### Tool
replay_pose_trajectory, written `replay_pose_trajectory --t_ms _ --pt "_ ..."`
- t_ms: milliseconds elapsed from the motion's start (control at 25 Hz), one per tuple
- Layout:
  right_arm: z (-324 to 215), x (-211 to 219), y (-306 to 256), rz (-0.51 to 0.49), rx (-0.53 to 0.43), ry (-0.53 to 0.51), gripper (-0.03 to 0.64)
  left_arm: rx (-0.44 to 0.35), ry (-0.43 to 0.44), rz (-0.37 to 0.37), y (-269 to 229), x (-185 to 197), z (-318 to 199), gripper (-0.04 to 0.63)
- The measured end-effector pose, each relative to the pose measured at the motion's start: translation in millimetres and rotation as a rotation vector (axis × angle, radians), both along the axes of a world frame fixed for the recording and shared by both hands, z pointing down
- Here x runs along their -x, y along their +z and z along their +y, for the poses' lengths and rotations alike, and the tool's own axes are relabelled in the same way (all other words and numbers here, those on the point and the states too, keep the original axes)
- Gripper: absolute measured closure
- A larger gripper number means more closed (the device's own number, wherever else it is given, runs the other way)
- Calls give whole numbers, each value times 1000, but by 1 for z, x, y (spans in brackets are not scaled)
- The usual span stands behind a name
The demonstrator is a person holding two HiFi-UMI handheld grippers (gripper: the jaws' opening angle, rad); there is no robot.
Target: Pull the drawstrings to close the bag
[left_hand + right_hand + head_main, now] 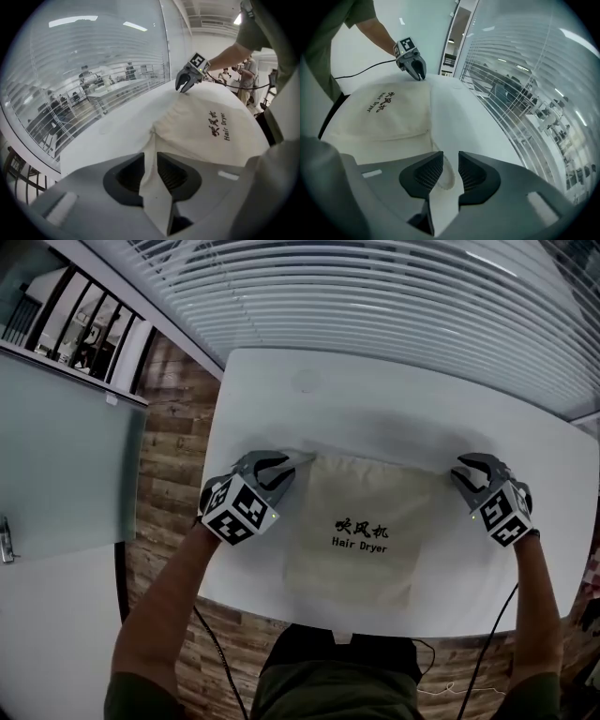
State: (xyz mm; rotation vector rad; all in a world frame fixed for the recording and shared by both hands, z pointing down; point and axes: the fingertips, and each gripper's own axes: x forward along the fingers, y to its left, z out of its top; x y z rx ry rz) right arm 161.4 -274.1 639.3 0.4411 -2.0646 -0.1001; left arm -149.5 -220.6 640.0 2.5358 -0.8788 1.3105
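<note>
A cream drawstring bag [356, 554] printed "Hair Dryer" lies flat on the white table [375, 399]. My left gripper [292, 468] is at the bag's top left corner. In the left gripper view that gripper [150, 159] is shut on a cream strip [152, 192] running from the bag [206, 140]. My right gripper [459, 474] is at the top right corner. Seen from its own camera, the right gripper [450, 161] has its jaws a narrow gap apart, and a loop of the drawstring [450, 176] lies on the table between them, beside the bag [384, 117].
Window blinds [375, 296] run behind the table's far edge. Wood flooring [169, 427] and a glass partition [56, 456] lie to the left. Cables [211, 643] hang from both grippers past the table's near edge. A person's torso stands against that edge.
</note>
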Motion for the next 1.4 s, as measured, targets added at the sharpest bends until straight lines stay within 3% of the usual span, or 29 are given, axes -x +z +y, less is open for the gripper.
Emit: replay_pose_trajectory --t_ms 160,440,640,840,1120,1400 --pt "-3 4 8 -8 54 -18 529 19 -6 -10 6 6 0 537" --pt "-3 8 8 -20 123 -49 531 33 61 -1 10 7 2 545" --pt "3 9 9 -38 162 -58 592 65 112 -30 12 4 5 572" --pt "4 8 8 -19 148 -61 598 91 166 -100 12 2 6 580" --pt "11 -4 -14 39 9 -74 598 -63 289 -283 -8 5 10 581" --pt "21 -5 -60 62 -157 -64 600 -202 370 -400 -49 15 14 582"
